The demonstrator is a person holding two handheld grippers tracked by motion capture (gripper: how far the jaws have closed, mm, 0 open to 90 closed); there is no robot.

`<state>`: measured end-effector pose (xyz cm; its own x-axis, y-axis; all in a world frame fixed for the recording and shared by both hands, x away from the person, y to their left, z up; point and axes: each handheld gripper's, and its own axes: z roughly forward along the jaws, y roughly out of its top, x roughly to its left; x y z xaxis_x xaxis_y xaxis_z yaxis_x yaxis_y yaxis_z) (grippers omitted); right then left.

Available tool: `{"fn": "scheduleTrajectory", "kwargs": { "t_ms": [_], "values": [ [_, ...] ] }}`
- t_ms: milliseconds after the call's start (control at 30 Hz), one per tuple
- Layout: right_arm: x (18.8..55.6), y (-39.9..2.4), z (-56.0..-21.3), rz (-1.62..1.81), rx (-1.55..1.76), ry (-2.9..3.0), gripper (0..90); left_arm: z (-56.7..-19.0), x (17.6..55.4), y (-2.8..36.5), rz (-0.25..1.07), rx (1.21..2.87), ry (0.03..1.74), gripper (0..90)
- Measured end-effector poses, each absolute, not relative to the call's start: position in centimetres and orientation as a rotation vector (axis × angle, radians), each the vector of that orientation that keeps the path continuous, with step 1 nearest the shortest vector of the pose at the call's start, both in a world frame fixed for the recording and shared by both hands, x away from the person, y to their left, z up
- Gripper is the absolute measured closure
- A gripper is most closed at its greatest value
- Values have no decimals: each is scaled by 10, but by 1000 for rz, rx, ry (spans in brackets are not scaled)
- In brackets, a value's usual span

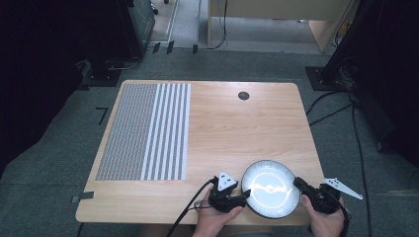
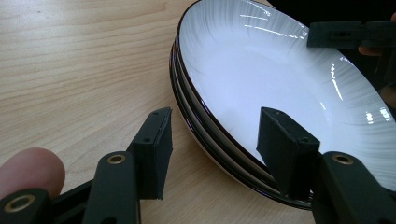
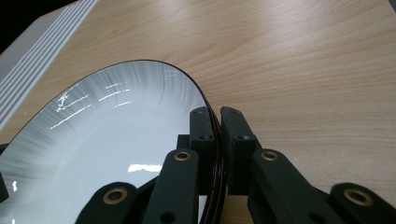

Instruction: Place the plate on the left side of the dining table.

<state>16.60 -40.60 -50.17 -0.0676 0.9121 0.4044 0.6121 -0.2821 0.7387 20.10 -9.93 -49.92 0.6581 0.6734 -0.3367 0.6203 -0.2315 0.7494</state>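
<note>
**2 grippers at the rim of the stacked plates**

My right gripper is clamped on the rim of the top plate, 1 jaw inside the dish and 1 outside, with the dark edge pinched between the pads. The plates, white inside with fine grey streaks and a dark rim, sit in a stack; from my left gripper view I count at least 2 rims one under the other. The stack rests on the wooden table, near the edge closest to me and well apart from the striped mat.

My left gripper is at the opposite side of the stack from the right one. Its jaws stand partly apart and straddle the rims, 1 pad over the white inside and 1 outside over the wood; neither pad presses on the plates. My left hand holds it from below the stack in the high view.
</note>
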Motion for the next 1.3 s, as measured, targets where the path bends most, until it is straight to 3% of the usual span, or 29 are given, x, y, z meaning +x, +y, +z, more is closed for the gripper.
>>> {"fn": "scheduleTrajectory", "kwargs": {
  "t_ms": [733, 833, 1300],
  "values": [
    [167, -404, -502, 1287, 1829, 1616, 853, -499, 198, -104, 82, 1957, 978, 450],
    [165, -406, -496, 1330, 1795, 1586, 896, -499, 199, -103, 85, 1946, 986, 446],
    [163, -411, -495, 1335, 1887, 1591, 858, -499, 195, -103, 79, 1955, 970, 451]
  ]
}}
